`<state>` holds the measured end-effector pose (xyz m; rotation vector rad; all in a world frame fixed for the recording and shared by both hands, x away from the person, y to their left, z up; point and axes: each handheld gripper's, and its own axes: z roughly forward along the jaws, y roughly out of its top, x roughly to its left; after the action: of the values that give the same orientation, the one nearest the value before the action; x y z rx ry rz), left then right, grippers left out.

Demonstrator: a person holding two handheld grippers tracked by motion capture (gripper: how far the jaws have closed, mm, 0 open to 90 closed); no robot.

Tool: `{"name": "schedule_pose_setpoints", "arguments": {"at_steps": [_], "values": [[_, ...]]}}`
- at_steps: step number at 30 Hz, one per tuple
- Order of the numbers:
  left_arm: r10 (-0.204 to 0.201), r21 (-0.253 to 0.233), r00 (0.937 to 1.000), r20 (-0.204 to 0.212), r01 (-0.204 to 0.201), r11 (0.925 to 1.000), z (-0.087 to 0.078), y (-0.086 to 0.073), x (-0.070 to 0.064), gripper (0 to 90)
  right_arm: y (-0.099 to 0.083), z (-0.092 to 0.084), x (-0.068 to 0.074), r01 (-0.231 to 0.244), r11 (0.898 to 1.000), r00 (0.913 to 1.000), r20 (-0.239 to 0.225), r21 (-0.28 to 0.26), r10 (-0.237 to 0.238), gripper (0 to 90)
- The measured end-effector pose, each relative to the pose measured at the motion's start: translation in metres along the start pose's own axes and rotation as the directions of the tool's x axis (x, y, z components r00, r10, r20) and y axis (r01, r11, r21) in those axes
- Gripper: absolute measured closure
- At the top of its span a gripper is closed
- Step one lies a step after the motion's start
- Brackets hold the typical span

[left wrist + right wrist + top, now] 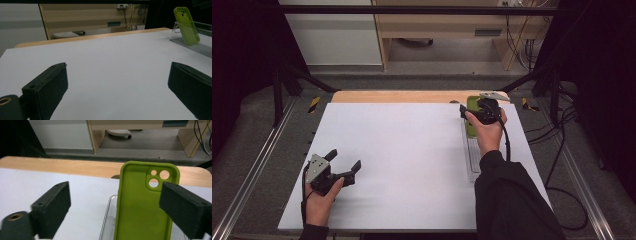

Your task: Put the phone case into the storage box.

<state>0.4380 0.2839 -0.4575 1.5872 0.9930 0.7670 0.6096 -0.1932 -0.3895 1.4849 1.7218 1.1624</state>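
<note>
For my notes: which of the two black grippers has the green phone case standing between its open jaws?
The right gripper, at the clear plastic stand: the lime-green phone case stands between its jaws. The left gripper has bare white table between.

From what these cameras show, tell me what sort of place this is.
Probably a lab recording bench: a white table inside a black frame, cables trailing over grey carpet, a wooden desk behind. A green phone case leans in a clear stand.

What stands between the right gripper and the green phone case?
Nothing visible. The right gripper is open directly in front of the green phone case, which leans upright in the clear stand; its jaws do not touch the case.
</note>
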Motion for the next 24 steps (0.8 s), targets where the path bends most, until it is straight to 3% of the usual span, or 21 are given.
{"name": "schedule_pose_setpoints", "arguments": {"at_steps": [3,7,9,16,24], "values": [[0.007,-0.005,1.0000,0.002,-0.007,1.0000,-0.001,0.002,-0.005,2.1,-0.002,-0.001,0.005,0.046,0.999,0.9990,-0.003,0.016,-0.045,7.4],[0.025,0.000,0.9996,0.013,-0.025,0.9997,0.000,0.002,-0.009,2.0,-0.004,-0.007,0.011,0.061,0.998,0.9978,-0.030,0.033,-0.060,7.4],[0.025,0.000,0.9996,0.014,-0.025,0.9997,0.000,0.002,-0.008,1.9,-0.004,-0.010,0.012,0.055,0.998,0.9973,-0.048,0.011,-0.055,6.7],[0.006,0.005,0.9997,0.022,-0.006,1.0000,0.001,0.000,-0.008,1.9,0.004,-0.014,0.009,0.014,1.000,0.9997,-0.020,-0.028,-0.015,7.4],[0.025,0.013,0.9996,0.013,-0.025,0.9996,-0.002,0.000,-0.012,1.8,0.009,-0.014,0.001,-0.008,0.997,0.9986,-0.052,-0.081,0.003,8.2]]}}
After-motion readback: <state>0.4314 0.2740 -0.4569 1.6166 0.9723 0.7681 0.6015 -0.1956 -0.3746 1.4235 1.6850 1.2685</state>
